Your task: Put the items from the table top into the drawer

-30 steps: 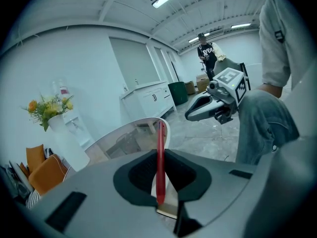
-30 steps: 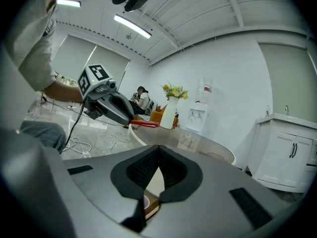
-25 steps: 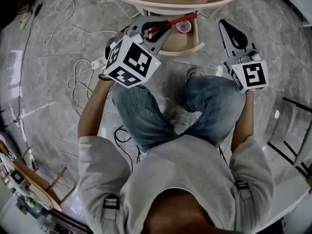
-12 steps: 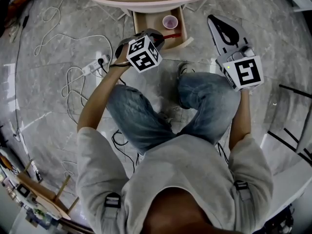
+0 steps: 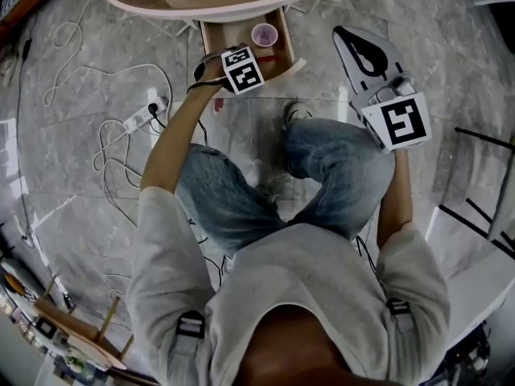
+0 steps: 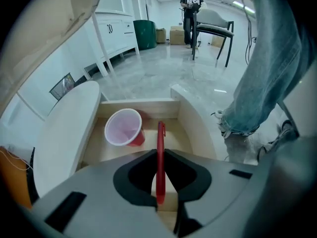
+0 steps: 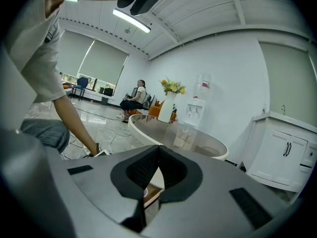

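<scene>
Left tongs are clamped on a red pen, aimed down into the open drawer, with the pen just right of the red cup sitting in there. Right tongs are pinched together with nothing in them, off to the drawer's right.

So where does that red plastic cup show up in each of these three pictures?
Head view: the red plastic cup sits top centre, inside the open wooden drawer.
Left gripper view: the cup is left of centre, on the drawer's floor.
Right gripper view: I cannot make it out.
Shared landmark: the drawer, whose wall shows in the left gripper view and a sliver beneath the right jaws.
</scene>
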Available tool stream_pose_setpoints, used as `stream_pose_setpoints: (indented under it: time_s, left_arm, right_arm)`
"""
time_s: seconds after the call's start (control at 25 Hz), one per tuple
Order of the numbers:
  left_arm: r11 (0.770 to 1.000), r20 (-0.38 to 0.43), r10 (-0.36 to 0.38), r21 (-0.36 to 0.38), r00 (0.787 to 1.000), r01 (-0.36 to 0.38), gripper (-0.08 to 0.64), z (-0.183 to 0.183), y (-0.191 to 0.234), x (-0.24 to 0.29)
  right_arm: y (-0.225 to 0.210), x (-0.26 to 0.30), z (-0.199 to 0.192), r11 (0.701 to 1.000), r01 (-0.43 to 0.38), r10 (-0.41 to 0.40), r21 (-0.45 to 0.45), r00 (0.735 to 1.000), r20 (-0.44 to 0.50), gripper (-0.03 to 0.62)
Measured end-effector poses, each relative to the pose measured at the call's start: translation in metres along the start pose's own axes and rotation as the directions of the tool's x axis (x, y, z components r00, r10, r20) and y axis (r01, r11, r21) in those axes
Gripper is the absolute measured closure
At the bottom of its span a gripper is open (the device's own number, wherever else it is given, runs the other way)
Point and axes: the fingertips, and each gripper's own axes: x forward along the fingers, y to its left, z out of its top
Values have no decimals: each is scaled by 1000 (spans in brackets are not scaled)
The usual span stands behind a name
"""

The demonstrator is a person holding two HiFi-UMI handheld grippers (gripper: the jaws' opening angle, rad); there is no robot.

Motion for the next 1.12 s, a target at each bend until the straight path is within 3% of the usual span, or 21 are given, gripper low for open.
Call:
stream_pose_setpoints:
  time_s: [0.24,0.4,0.64,0.8,0.88,0.96,1.04,1.12]
  left_arm:
    - [1000,-52,-25,-15,998,24,503,-12,5,30]
    - [1000,-50,10,-24,999,-11,495,-15,11,35]
    - [999,2,33,-40,999,-33,439,-10,15,26]
    - [995,70,88,-58,994,-84,451,-4,21,3]
    - [987,135,157,-64,978,-150,474,4,27,-19]
    - [974,223,222,-93,949,-206,480,14,34,-47]
    - [958,325,281,-151,903,-244,489,24,38,-81]
    - [936,420,344,-221,840,-273,499,28,39,-117]
  right_arm:
    - [-3,3,7,1000,6,-6,-11,999,53,569]
    - [-3,0,-1,1000,4,-4,-8,1000,13,569]
    - [-2,-1,-6,1000,-6,5,-3,1000,-14,569]
    - [-1,1,-4,1000,-7,7,-7,1000,-11,569]
    - [0,1,-4,1000,-14,14,-4,1000,-4,569]
    - [1,3,-4,1000,-16,16,-2,1000,-1,569]
    - [2,5,-4,1000,-20,20,-2,1000,-1,569]
    - [3,7,-4,1000,-23,23,-2,1000,-4,569]
